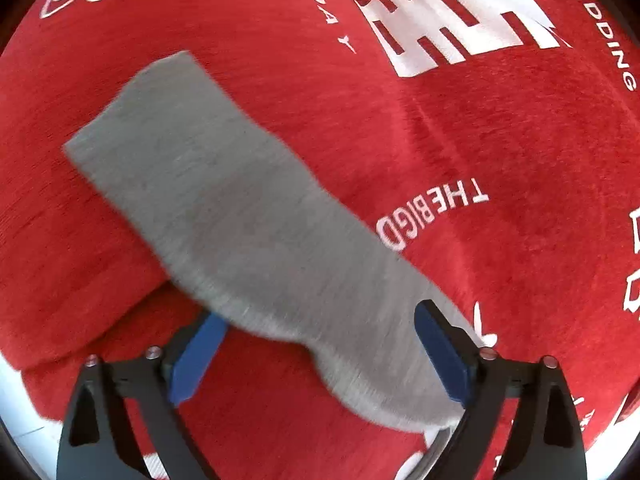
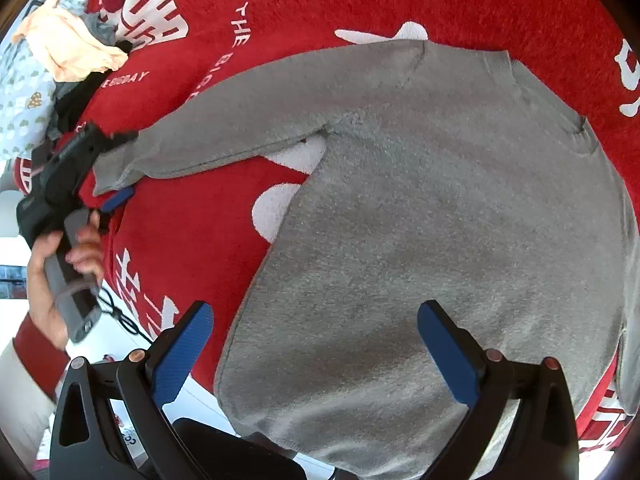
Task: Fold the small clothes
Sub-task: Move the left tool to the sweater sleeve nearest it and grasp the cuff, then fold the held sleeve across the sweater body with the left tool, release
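A grey sweater lies flat on a red blanket, its left sleeve stretched out to the left. In the left wrist view that sleeve runs from upper left to lower right, and its end lies between the jaws of my left gripper. The jaws stand wide and the blue pads do not press on the cloth. From the right wrist view, my left gripper sits at the cuff, one blue finger below it. My right gripper hovers open over the sweater's lower body, holding nothing.
The red blanket with white lettering covers the surface. A pile of other clothes, peach, pale patterned and black, lies at the far left. A person's hand grips the left gripper's handle near the blanket's edge; a black cable trails there.
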A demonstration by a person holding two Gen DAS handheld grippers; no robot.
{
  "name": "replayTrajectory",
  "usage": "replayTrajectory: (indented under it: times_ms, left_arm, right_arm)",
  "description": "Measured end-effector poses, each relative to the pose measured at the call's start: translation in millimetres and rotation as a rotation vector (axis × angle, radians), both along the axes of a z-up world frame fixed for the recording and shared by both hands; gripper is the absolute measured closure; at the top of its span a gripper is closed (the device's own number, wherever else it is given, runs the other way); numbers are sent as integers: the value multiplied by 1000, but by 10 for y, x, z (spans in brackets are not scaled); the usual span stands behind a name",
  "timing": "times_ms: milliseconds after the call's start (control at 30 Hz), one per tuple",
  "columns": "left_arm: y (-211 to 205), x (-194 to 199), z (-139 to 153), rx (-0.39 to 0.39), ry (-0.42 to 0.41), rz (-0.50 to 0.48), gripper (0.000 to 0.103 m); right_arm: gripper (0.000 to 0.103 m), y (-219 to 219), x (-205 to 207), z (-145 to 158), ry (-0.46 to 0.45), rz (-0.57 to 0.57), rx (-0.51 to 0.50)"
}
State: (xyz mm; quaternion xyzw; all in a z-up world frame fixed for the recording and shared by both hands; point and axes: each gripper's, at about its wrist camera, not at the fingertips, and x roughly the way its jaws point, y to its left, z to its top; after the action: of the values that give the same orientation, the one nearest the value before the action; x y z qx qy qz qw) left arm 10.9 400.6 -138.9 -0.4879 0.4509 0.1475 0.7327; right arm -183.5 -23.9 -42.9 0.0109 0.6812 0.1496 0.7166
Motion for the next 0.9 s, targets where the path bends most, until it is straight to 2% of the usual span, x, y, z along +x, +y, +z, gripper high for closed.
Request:
replayTrajectory:
  times_ms: [133,200,233,267,300,333,367,467,633,833,900]
  left_arm:
    - [-71,135,35,-63,-31,-1,9]
    - [-185,172,90,-30,-9,-13,13]
    - [-218,172,108,-4,5,-23,31]
    - [-266,192,113,25,21,-47,44]
    - [-319,229,99,41,23,-88,73]
    - [-340,231,87,34,14,-109,92]
    - [-367,241,78,28,9,-126,92]
    - [-437,254,203,92,-17,-161,92]
    - [-739,358,635,195,-111,-278,93]
    - [-1467,654,1329,256,-279,-424,93]
    - [-1920,774,1553,271,-336,-507,93]
  right_arm:
    - [1,48,-10,-15,6,5,8]
    - [1,77,-18,-10,7,7,11]
    - [1,86,-21,-4,6,8,13]
    - [1,92,-23,8,4,8,14]
    - [1,93,-25,21,0,7,16]
    - [1,97,-22,32,-3,6,16]
    - [1,87,-20,49,-9,3,15]
    - [1,-3,-34,67,-15,-17,9]
    - [1,-289,-77,58,-12,-79,1]
    - [1,-772,-132,112,-13,-171,9]
    - [1,-983,-148,161,-19,-200,9]
